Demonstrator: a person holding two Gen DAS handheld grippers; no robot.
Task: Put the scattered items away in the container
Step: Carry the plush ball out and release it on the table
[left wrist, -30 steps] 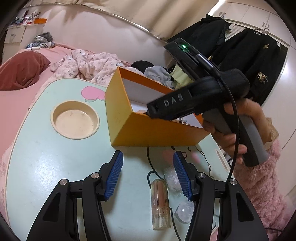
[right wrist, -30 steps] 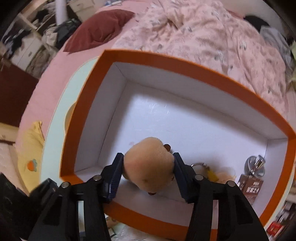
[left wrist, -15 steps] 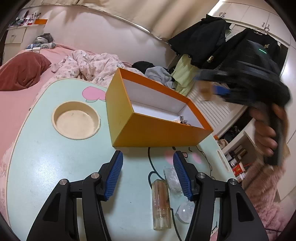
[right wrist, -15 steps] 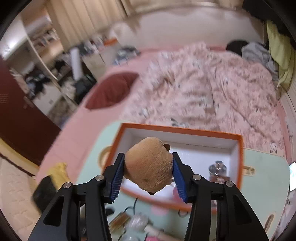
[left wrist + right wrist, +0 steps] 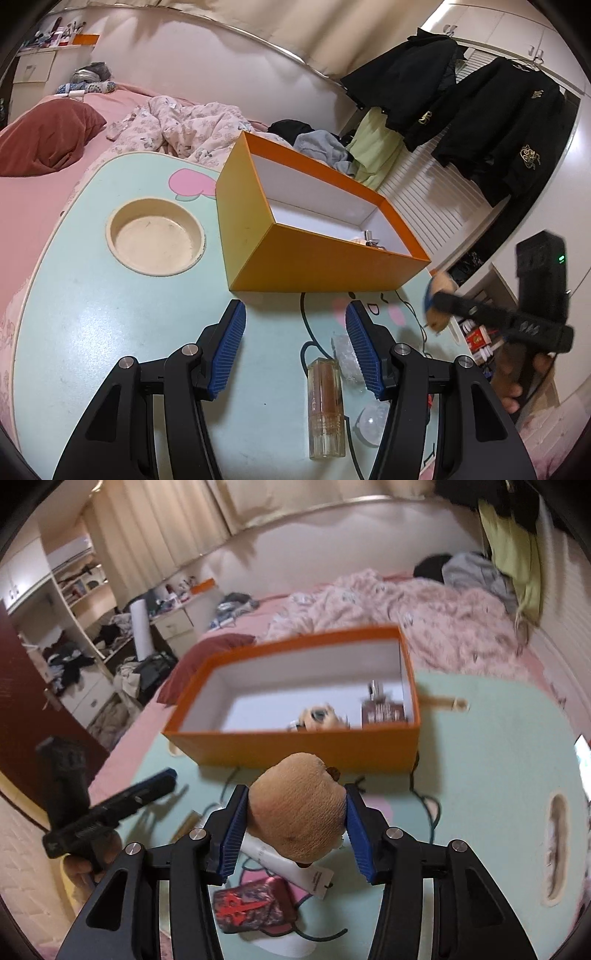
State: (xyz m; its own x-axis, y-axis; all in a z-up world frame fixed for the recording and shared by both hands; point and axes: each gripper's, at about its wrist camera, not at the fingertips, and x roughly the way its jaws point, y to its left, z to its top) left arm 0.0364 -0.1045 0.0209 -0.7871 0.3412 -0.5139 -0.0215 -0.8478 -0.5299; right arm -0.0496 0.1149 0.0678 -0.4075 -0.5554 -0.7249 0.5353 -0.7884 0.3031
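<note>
Right gripper point(image 5: 295, 823), plush toy point(image 5: 299, 808) between its blue pads, has pulled back from inside the orange box point(image 5: 295, 746): a second ago it was low over the white floor of the box, now it is on the near side, outside the front wall, above the table point(image 5: 480, 757). Jaws are opening slightly; pads flank the toy, which has not dropped. Box already holds a small plush and a dark bottle at its right end. Judgement: the drop was not made, so the toy needs another approach to the box.

Left gripper point(image 5: 295, 347) unchanged in front of the box, jaws spread, empty. Amber bottle point(image 5: 327, 406) and clear packets lie just beside its right finger, not yet collected.
</note>
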